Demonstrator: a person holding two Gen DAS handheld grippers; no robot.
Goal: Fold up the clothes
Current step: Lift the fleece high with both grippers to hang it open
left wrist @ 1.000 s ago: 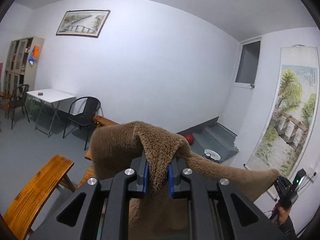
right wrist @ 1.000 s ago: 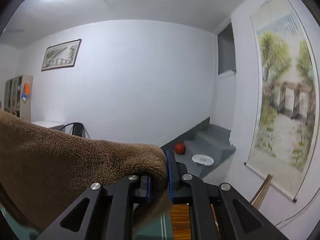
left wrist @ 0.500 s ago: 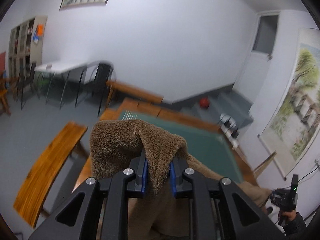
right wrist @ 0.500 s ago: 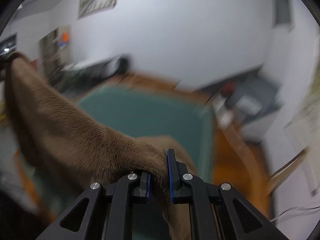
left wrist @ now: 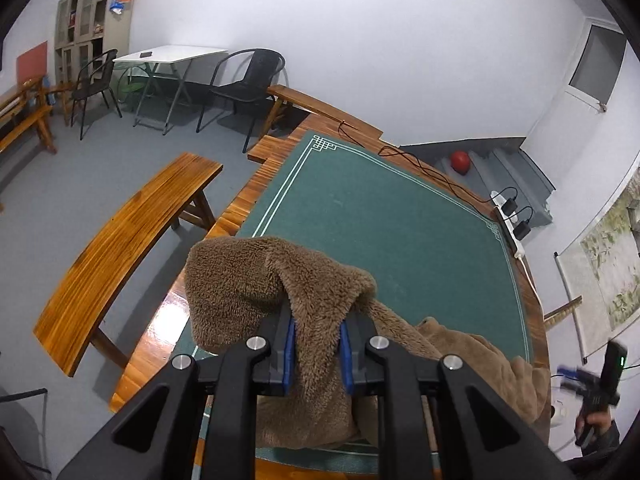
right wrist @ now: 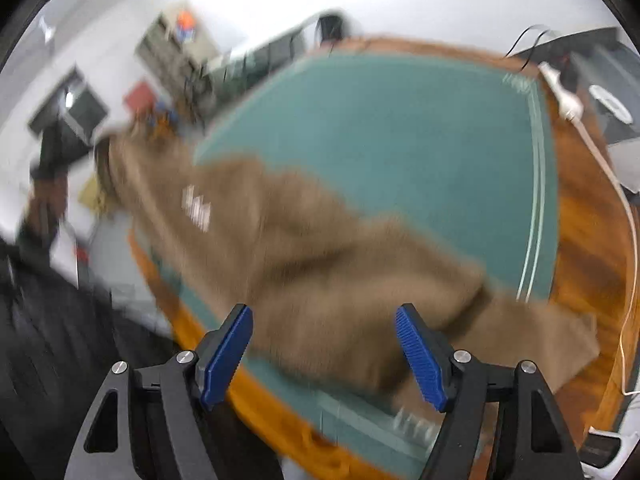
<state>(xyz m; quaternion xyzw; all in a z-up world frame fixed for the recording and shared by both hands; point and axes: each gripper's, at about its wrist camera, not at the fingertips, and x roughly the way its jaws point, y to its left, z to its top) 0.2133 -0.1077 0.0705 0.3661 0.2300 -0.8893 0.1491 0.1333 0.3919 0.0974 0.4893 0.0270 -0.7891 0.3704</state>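
A brown fleece garment [left wrist: 304,320] is pinched at one corner between the blue pads of my left gripper [left wrist: 316,344], which is shut on it above the near edge of the green mat [left wrist: 380,208]. The rest of the cloth trails down to the right onto the table. In the blurred right wrist view the same brown garment [right wrist: 312,256] lies spread across the green mat [right wrist: 420,128], one end hanging past the table's near right edge. My right gripper [right wrist: 324,352] hovers over it, open, with nothing between its blue pads. From the left wrist view the right gripper [left wrist: 596,384] shows at the far right.
The mat covers a wooden table [left wrist: 256,172]. A white power strip [left wrist: 508,220] with black chargers and cables lies along the far right edge. A wooden bench [left wrist: 132,240] stands left of the table. Black chairs and a white folding table [left wrist: 168,56] are farther back.
Both grippers tipped down toward the table. The right gripper let go of the garment and opened; its end dropped onto the mat. The left gripper still holds its corner.
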